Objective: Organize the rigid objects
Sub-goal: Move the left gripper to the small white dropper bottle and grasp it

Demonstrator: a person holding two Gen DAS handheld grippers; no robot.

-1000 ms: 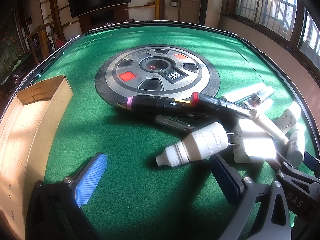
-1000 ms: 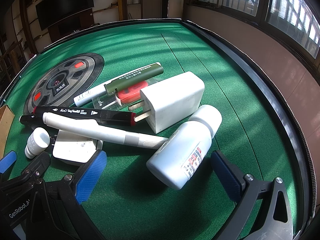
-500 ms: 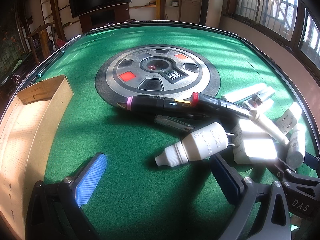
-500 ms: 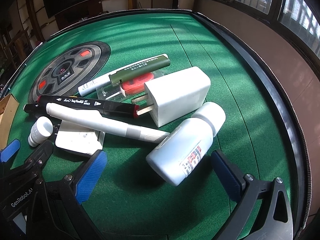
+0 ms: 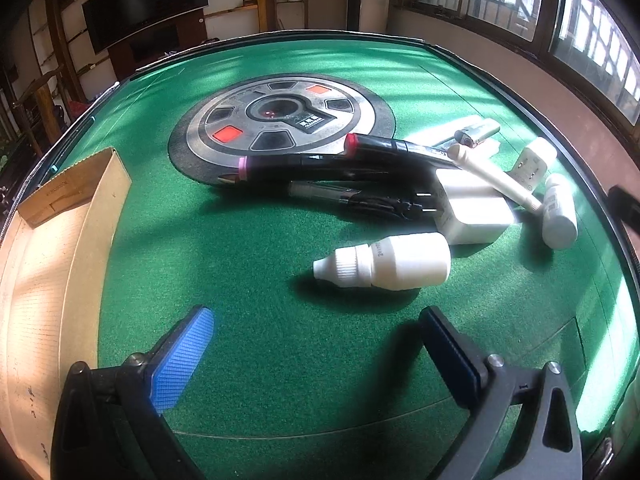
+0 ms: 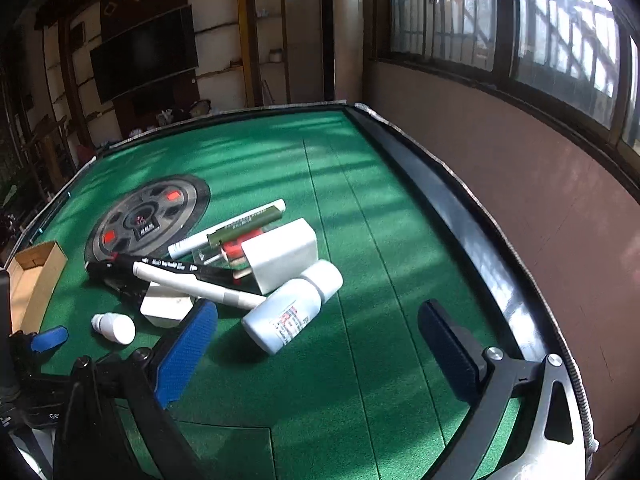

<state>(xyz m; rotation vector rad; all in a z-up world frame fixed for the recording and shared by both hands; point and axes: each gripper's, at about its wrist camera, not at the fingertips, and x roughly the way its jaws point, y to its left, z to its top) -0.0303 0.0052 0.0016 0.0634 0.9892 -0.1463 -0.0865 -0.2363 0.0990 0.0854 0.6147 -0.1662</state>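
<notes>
Left gripper (image 5: pixel 316 350): I see my jaws spread wide with nothing between them, hovering above the green felt table (image 5: pixel 256 248).
Right gripper (image 6: pixel 318 338): jaws also wide apart and empty, held above the felt near the table's right rail.
Dropper bottle (image 5: pixel 386 262): small, white, lying on its side just ahead of my left fingers, cap pointing left; it sits a little apart from the pile.
Pile: the rest of the objects lie heaped right of the round centre panel (image 5: pixel 280 120).
Black markers (image 5: pixel 336 160): two, lying crosswise, one with a pink band, one with a red end.
Flat white charger (image 5: pixel 472 208): prongs pointing left, just behind the dropper bottle.
Cream pen (image 5: pixel 492 178): lies across the flat white charger.
Large white bottle (image 6: pixel 294 310): on its side, cap away from me, closest item to my right gripper.
White plug block (image 6: pixel 280 254): behind the large white bottle, touching it as far as I can tell.
Olive-capped marker (image 6: pixel 236 228): far side of the pile, beside something red I cannot make out.
Cardboard box (image 5: pixel 52 248): open, at the table's left edge; what I see of its floor is bare.
</notes>
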